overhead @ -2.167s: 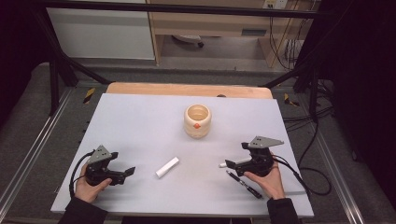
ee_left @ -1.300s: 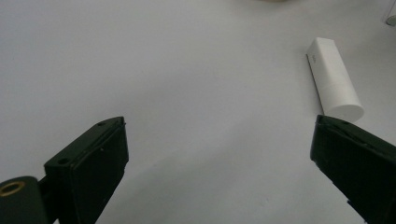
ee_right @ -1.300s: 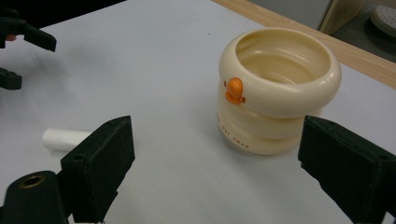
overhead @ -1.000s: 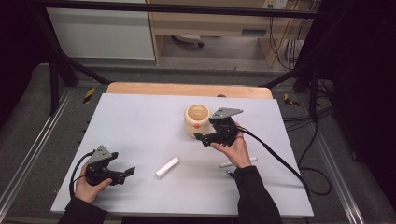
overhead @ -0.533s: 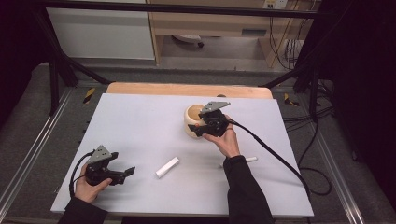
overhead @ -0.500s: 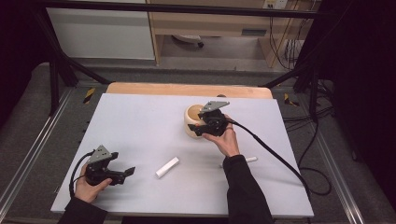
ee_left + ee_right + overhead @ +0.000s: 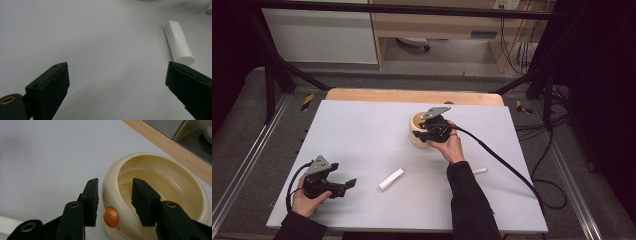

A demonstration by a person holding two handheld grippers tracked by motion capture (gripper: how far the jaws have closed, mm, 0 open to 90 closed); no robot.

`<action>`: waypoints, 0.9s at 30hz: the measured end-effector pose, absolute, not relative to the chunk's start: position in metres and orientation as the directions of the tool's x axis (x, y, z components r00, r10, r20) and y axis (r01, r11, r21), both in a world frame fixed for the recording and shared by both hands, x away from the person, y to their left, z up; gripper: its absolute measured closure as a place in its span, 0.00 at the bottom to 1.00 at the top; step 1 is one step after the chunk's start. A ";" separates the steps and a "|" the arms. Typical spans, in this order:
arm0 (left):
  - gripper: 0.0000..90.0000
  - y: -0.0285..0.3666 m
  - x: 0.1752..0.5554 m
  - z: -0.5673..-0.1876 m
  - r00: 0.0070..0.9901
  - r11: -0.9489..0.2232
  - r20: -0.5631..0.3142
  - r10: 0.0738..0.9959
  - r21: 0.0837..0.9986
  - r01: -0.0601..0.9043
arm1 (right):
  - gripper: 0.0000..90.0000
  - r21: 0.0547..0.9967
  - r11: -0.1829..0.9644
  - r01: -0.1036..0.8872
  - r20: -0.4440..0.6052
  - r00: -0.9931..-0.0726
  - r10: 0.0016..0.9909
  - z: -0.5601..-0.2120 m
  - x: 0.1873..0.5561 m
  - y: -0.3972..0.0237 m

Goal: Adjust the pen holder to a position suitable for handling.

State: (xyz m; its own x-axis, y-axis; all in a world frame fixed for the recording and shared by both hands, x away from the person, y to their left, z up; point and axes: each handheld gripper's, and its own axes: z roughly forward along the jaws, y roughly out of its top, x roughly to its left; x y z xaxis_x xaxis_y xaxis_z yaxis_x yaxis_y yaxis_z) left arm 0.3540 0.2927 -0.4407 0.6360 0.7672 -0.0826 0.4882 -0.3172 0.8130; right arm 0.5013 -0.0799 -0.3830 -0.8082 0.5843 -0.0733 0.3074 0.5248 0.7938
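**Right jaws straddle the wall of the cream bowl**

The cream-coloured round plastic bowl with an orange button on its side stands upright on the pale grey surface, towards the far middle, near the light wooden strip along the far edge. The right gripper sits at the bowl's near rim. In the right gripper view one black jaw stands outside the bowl's wall and the other inside the hollow, with the rim between them. The jaws have just been closing and are now fairly narrow; a thin gap seems to remain on each side of the wall, so the pads do not yet look pressed on it. In the high view the right hand lies just behind the gripper, its black cable trailing off to the right.

The left gripper rests low on the near left part of the surface, its jaws wide apart with nothing between them. A white cylindrical tube lies flat on the surface just beyond its right jaw, apart from it. A second small white stick lies near the right forearm.
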 end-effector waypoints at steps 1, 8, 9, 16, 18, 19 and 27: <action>0.06 0.293 0.354 -0.441 0.638 -0.320 -0.081 0.766 0.812 0.488 | 0.68 0.791 0.531 0.304 -0.078 -0.810 0.581 -0.383 0.502 -0.080; 0.06 0.293 0.354 -0.441 0.638 -0.321 -0.080 0.766 0.812 0.488 | 0.81 0.776 0.562 0.287 -0.076 -0.842 0.534 -0.382 0.498 -0.080; 0.06 0.292 0.354 -0.441 0.638 -0.322 -0.079 0.766 0.812 0.487 | 0.82 0.772 0.566 0.288 -0.075 -0.844 0.531 -0.382 0.497 -0.080; 0.06 0.292 0.354 -0.440 0.638 -0.320 -0.079 0.766 0.814 0.485 | 0.85 0.758 0.589 0.281 -0.080 -0.856 0.511 -0.380 0.492 -0.081; 0.06 0.293 0.353 -0.440 0.638 -0.319 -0.079 0.766 0.814 0.485 | 0.86 0.754 0.592 0.283 -0.075 -0.859 0.506 -0.379 0.491 -0.081; 0.06 0.293 0.353 -0.440 0.637 -0.319 -0.079 0.767 0.814 0.485 | 0.86 0.750 0.600 0.279 -0.075 -0.865 0.496 -0.378 0.491 -0.082; 0.06 0.293 0.353 -0.440 0.636 -0.317 -0.080 0.767 0.815 0.485 | 0.86 0.760 0.600 0.250 -0.082 -0.879 0.469 -0.367 0.483 -0.087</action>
